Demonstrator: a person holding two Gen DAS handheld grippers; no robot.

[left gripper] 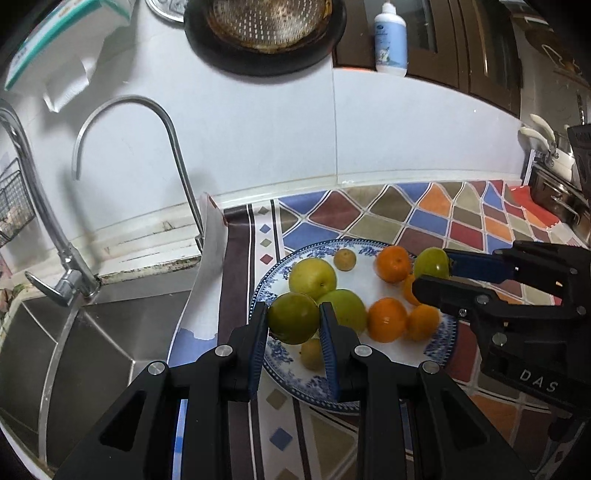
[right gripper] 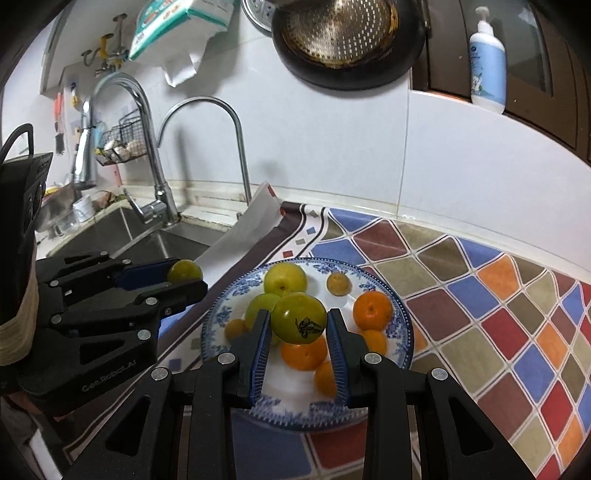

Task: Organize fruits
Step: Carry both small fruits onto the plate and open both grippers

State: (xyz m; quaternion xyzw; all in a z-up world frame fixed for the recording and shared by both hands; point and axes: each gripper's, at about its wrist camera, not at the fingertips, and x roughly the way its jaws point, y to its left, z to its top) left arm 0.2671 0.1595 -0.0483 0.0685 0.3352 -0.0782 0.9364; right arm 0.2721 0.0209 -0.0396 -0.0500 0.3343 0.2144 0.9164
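Note:
A blue-and-white plate [left gripper: 441, 345] [right gripper: 400, 314] on the patterned counter mat holds green fruits [left gripper: 312, 277] [right gripper: 284, 278], several oranges [left gripper: 393, 264] [right gripper: 372, 309] and small yellow fruits [left gripper: 344, 259] [right gripper: 338, 283]. My left gripper [left gripper: 293, 323] [right gripper: 186, 275] is shut on a green fruit [left gripper: 293, 318] [right gripper: 184, 270] at the plate's left edge. My right gripper [right gripper: 298, 322] [left gripper: 432, 267] is shut on another green fruit [right gripper: 299, 317] [left gripper: 431, 262] with a dark stem scar, held above the plate's middle.
A steel sink [left gripper: 55, 350] [right gripper: 140, 240] with two taps [left gripper: 173, 147] [right gripper: 236, 140] lies left of the mat. A dark pan [left gripper: 264, 33] [right gripper: 351, 40] hangs on the white wall. A lotion bottle [left gripper: 390, 38] [right gripper: 487, 59] stands on a ledge; steel pots [left gripper: 557, 195] sit far right.

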